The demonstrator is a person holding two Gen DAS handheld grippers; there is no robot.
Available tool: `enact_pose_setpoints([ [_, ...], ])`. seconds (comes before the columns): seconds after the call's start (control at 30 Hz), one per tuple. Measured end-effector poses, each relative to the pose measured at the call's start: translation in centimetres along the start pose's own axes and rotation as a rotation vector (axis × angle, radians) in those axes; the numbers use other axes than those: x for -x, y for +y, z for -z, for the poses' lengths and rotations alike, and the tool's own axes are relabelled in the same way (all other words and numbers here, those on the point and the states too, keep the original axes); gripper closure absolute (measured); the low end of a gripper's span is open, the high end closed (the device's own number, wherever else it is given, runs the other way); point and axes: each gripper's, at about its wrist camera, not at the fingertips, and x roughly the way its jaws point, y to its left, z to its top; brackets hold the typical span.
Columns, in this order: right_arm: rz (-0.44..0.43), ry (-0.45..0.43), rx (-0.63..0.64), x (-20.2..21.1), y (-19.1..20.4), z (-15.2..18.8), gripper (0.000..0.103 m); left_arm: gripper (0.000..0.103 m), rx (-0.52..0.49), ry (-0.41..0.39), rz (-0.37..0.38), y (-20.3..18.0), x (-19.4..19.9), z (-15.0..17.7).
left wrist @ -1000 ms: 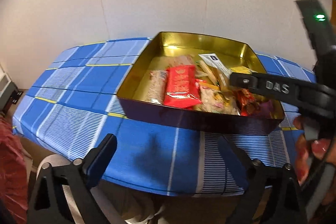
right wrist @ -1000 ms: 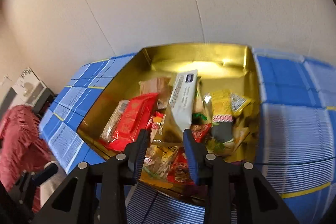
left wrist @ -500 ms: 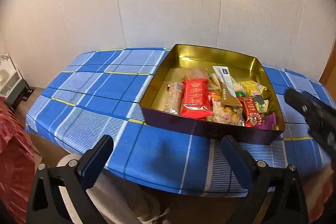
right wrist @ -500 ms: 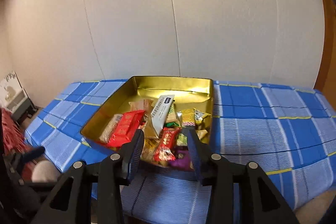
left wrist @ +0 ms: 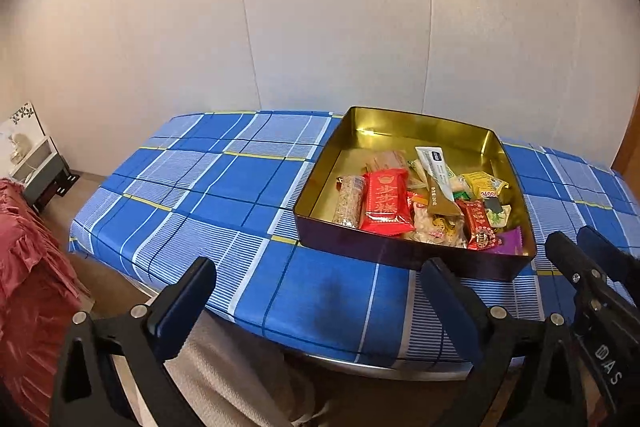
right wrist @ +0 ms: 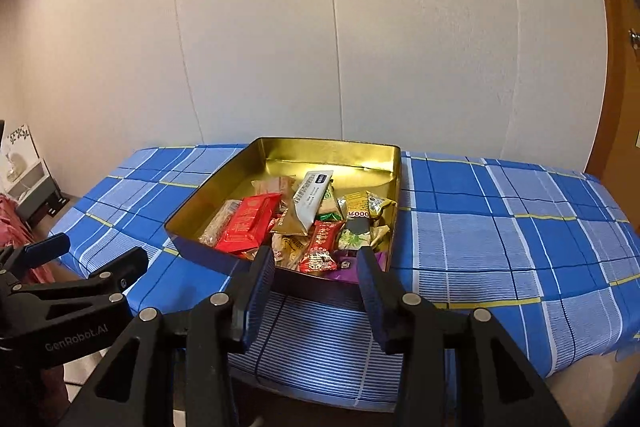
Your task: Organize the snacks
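Hovering: L claw wide, R claw narrower, both empty.

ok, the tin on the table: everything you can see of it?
The tin is a shallow, open rectangular tray with no lid in view. It looks like metal, shiny gold inside and dark outside, with rounded corners. It sits flat on the blue plaid tablecloth. Wrapped snacks are heaped toward its near side; the far floor is bare. Neither gripper touches it.

Gold tin, blue plaid tablecloth
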Motion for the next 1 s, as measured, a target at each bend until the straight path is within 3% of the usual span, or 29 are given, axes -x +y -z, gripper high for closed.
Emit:
enact_pose_setpoints([
  [1.0,-0.009,0.016,-0.016,-0.2,0.0,0.1,0.06,0.0,-0.037,0.009,0.045,-1.2,0.5,0.5],
])
